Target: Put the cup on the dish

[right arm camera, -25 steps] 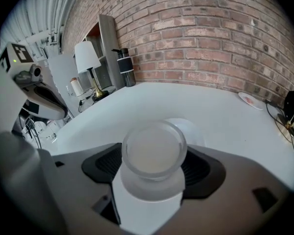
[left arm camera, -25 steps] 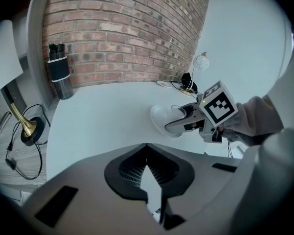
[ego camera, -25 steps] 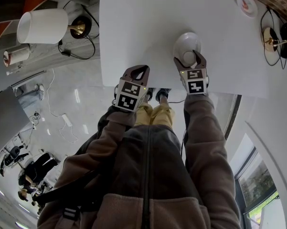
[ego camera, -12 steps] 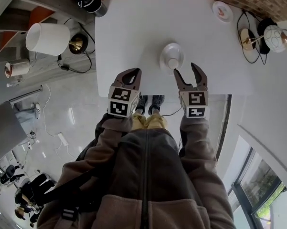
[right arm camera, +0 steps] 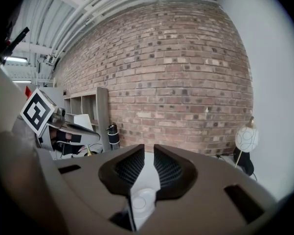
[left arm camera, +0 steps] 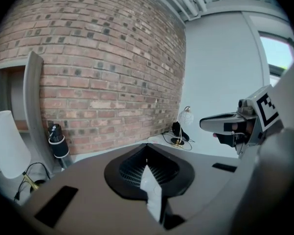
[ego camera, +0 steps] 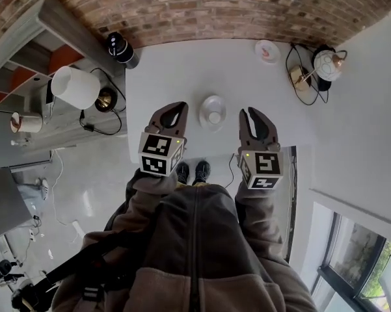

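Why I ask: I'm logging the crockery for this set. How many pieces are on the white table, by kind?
cup: 1
dish: 1, under the cup
small plate: 1, by the far edge
Total: 3

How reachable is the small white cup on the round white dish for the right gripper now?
Probably yes: the right gripper hovers right of the small white cup on its round white dish, nothing standing between them on the white table. Its jaws have just been closing on nothing and would need reopening.
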Available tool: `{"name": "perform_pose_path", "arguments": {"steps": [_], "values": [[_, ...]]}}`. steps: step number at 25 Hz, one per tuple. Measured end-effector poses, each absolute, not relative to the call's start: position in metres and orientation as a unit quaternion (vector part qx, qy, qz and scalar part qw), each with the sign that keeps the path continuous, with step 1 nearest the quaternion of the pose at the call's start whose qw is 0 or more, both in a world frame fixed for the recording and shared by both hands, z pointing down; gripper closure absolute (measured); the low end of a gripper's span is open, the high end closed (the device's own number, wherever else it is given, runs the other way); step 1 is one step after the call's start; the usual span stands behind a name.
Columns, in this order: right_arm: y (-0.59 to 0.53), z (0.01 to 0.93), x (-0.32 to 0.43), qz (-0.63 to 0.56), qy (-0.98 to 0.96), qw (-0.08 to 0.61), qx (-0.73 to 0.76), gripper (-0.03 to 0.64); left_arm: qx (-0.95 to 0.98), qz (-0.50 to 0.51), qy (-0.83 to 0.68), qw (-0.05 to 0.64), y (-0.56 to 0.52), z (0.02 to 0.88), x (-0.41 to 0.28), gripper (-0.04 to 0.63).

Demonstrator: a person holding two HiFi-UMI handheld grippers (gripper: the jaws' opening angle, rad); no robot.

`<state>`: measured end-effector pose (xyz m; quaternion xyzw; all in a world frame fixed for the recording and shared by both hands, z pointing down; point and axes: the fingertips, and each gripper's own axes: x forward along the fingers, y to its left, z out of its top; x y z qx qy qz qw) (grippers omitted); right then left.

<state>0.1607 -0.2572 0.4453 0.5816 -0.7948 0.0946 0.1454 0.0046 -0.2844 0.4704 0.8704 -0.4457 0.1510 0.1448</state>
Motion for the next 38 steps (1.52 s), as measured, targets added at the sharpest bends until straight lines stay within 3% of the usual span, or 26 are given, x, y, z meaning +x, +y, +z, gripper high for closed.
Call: {"name": "perform_pose_path", "arguments": {"steps": [6, 25, 38], "values": [[-0.256, 0.388, 0.163, 0.062, -0.795, 0.124, 0.591, 0.614, 0.878, 0.116, -0.451, 0.109, -0.292, 0.412, 0.005, 0.589], [-0.266, 0.278, 0.156, -0.012, -0.783, 0.054, 0.620, 0.614, 0.901, 0.034, -0.432, -0.016, -0.294, 0.286, 0.028, 0.589], [-0.270, 0.261, 0.152, -0.041, -0.775, 0.035, 0.629, 0.614, 0.897, 0.011, -0.439, -0.039, -0.298, 0.271, 0.024, 0.589]]}}
